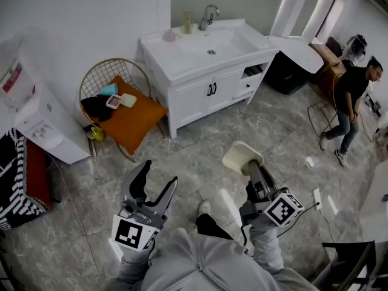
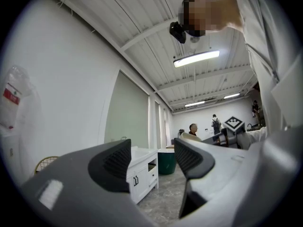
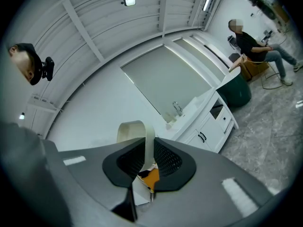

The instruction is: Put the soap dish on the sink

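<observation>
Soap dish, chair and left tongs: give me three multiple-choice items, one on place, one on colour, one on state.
1. Where is the soap dish? A. on the sink counter. B. in the right tongs. C. on the floor.
2. What colour is the cushion on the wire chair? A. orange. B. blue. C. green.
3. How do the left tongs stand? A. shut on a cloth. B. open and empty. C. shut on nothing.
Key: 1 B, its cream rim is pinched between the jaws in the right gripper view; 2 A, plain in the head view; 3 B, the jaws stand wide apart with nothing between.
</observation>
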A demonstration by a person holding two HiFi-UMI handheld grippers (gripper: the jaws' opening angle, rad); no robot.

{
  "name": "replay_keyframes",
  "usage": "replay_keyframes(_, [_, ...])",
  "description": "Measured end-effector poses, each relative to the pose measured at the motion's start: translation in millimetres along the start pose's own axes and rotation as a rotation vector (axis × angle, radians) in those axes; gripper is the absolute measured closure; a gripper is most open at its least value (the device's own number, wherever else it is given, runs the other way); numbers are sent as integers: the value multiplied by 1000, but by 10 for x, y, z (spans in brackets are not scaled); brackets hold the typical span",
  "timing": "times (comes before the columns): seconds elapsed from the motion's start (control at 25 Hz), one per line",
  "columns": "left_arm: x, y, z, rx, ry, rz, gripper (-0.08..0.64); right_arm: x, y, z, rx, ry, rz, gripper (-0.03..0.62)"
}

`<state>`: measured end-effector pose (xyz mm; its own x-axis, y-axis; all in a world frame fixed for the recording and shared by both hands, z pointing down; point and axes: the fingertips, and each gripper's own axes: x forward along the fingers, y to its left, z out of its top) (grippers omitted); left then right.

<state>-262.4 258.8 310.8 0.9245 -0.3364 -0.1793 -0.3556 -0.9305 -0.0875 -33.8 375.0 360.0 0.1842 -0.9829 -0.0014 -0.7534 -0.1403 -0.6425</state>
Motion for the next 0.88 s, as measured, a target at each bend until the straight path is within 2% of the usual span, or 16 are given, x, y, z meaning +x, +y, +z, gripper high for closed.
replay_keyframes(0.44, [1274, 194, -112, 21, -13, 86, 247, 1037, -631, 651, 5, 72, 87, 548])
replay_keyframes(0.72, [1798, 305, -220, 33, 14, 100, 247, 1590, -874, 853, 23, 92, 130, 548])
replay_keyframes(0.88, [2092, 449, -310, 35, 19, 93, 247, 1884, -1027, 891, 40, 99, 127, 548])
